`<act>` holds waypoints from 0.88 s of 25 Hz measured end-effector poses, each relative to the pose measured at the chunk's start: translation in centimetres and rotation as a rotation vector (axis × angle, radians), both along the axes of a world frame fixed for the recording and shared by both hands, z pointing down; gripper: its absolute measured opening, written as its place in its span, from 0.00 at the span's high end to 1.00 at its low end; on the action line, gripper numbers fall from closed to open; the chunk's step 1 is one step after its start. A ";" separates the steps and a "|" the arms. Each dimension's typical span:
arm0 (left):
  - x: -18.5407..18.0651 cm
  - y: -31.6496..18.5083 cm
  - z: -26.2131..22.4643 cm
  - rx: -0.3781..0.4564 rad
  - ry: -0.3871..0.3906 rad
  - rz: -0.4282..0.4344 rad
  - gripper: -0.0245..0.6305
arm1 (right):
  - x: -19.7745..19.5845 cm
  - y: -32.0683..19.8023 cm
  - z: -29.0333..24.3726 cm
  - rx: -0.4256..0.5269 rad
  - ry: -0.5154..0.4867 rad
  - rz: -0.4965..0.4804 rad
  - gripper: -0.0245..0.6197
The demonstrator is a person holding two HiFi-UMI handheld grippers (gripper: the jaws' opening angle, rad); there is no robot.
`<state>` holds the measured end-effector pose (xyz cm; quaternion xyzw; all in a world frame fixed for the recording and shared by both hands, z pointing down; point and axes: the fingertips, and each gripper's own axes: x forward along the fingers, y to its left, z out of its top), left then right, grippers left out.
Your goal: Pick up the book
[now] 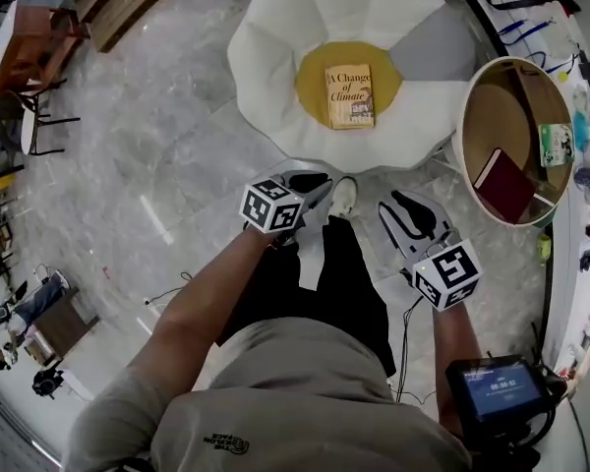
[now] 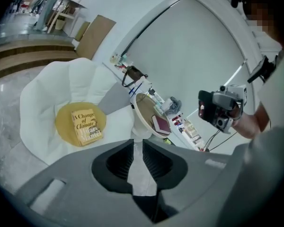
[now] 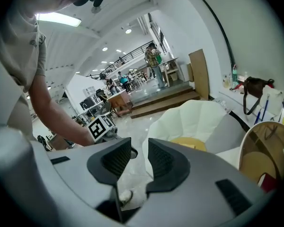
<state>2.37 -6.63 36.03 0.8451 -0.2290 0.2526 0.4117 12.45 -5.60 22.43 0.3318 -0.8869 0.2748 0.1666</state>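
A tan paperback book lies flat on the yellow cushion at the centre of a white petal-shaped chair. Both grippers hang short of the chair, above the person's legs. In the head view my left gripper is near the chair's front edge, and my right gripper is to its right. The left gripper view shows the book ahead and to the left of the left gripper, whose jaws stand a narrow gap apart with nothing between them. The right gripper is open and empty, with the chair ahead.
A round wooden side table stands right of the chair and holds a maroon book and a green item. The person's shoe rests by the chair's front. Wooden steps and chairs lie far left on the marble floor.
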 end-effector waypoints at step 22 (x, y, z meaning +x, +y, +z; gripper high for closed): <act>-3.5 -13.9 36.3 -0.214 0.120 -0.277 0.73 | -2.2 -3.9 25.5 -0.217 -0.096 -0.025 0.78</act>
